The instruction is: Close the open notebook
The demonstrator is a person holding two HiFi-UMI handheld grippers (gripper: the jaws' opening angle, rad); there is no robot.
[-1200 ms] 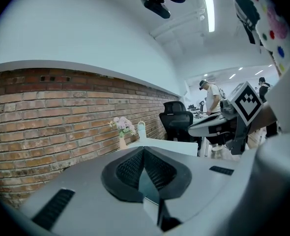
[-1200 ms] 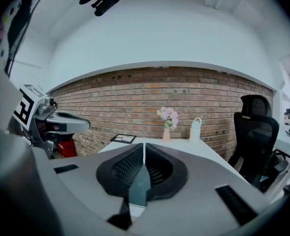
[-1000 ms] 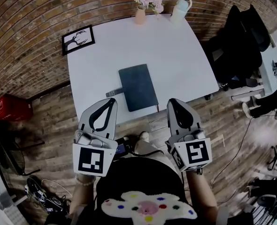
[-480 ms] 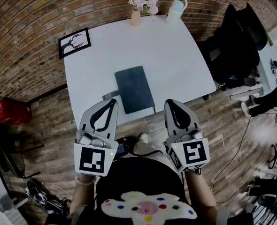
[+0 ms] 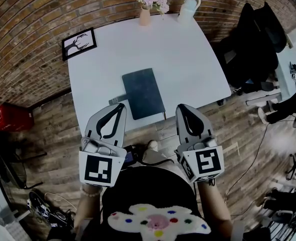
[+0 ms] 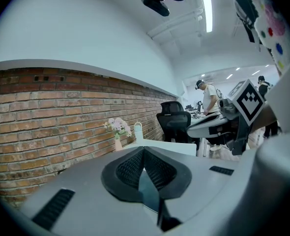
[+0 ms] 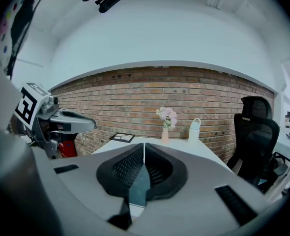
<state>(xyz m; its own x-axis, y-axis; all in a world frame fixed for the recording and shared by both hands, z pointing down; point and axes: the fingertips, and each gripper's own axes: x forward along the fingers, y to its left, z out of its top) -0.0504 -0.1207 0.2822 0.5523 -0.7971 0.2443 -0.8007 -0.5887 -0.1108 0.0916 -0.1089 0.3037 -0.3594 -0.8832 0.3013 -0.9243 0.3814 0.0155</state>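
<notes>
On the table the notebook is seen shut; left gripper and right gripper are held clear, closed, empty. Task judged done; no further move needed.

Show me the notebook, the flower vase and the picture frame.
notebook (image 5: pixel 143 93), head view, middle of dark cover
flower vase (image 5: pixel 145 18), head view, vase body
picture frame (image 5: pixel 80 43), head view, centre of picture

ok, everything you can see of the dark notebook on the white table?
The dark blue-grey rectangular notebook lies closed and flat, cover up, matte and plain, near the white table's front edge, slightly skewed. A thin strand, likely a bookmark ribbon, trails from its near right corner. A small grey item sits against its left side; contact unclear. Nothing rests on it.
</notes>
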